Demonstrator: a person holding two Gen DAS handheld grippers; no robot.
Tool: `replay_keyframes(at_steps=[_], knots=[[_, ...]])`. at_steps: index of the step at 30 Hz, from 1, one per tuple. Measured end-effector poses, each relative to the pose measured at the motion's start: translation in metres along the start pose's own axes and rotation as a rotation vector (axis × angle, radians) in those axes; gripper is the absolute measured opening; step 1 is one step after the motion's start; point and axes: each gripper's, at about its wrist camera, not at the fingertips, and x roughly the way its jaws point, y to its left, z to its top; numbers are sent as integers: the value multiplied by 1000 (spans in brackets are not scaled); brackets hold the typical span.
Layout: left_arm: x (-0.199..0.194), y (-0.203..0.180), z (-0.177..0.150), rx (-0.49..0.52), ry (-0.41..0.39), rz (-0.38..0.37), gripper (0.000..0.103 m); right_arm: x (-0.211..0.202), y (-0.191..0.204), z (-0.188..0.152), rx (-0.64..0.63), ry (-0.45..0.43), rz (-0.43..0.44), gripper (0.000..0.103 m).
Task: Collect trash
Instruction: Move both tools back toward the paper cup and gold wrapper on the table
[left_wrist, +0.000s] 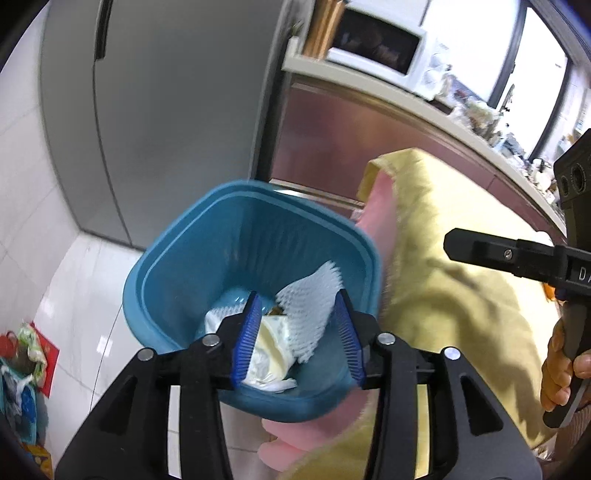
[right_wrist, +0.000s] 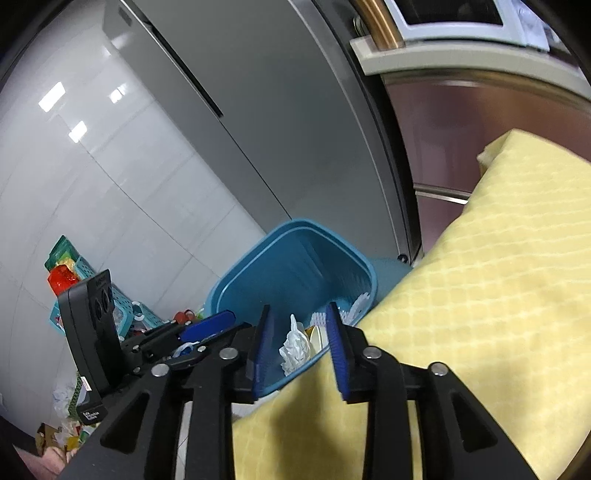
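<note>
A blue plastic trash bin (left_wrist: 177, 266) stands on the floor beside the table; it also shows in the right wrist view (right_wrist: 288, 266). Inside lie a white foam net (left_wrist: 310, 302), crumpled white paper (left_wrist: 266, 354) and a cream wrapper. My left gripper (left_wrist: 297, 339) is open and empty, hovering over the bin's mouth. My right gripper (right_wrist: 297, 347) is open and empty above the table edge, next to the bin; its black finger shows in the left wrist view (left_wrist: 498, 254). Crumpled paper (right_wrist: 295, 347) shows in the bin between its fingers.
A yellow checked tablecloth (right_wrist: 480, 314) covers the table on the right, pink underneath (left_wrist: 380, 218). A grey fridge (left_wrist: 166, 110) stands behind the bin. A counter with a white microwave (left_wrist: 376, 40) runs along the back. Baskets and clutter (right_wrist: 74, 280) sit on the white floor at left.
</note>
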Motion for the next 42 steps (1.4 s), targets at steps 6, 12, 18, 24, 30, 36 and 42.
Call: replay_keyframes(at_steps=[6,12,18,24,30,36,42], knots=[[-22,-41,3,79,-46,-77,45,-47,-6,-10,-12,-77,-21,34],[-30,-91,0,162,-49,-168,45,-96,-28,-28,21,-153,-87,35],[-28,-146,-8,240,-33,-257,45,-144,-59,-59,90,-219,-193,36],[-21,-199,-18,318,-7,-320,45,-189,-98,-91,192,-284,-305,37],[-7,-256,-19,391,17,-381,45,-236,-136,-122,281,-351,-411,37],[5,-317,-18,458,40,-454,44,-271,-170,-146,363,-408,-481,39],[24,-371,-11,503,76,-507,44,-292,-201,-162,438,-437,-527,46]])
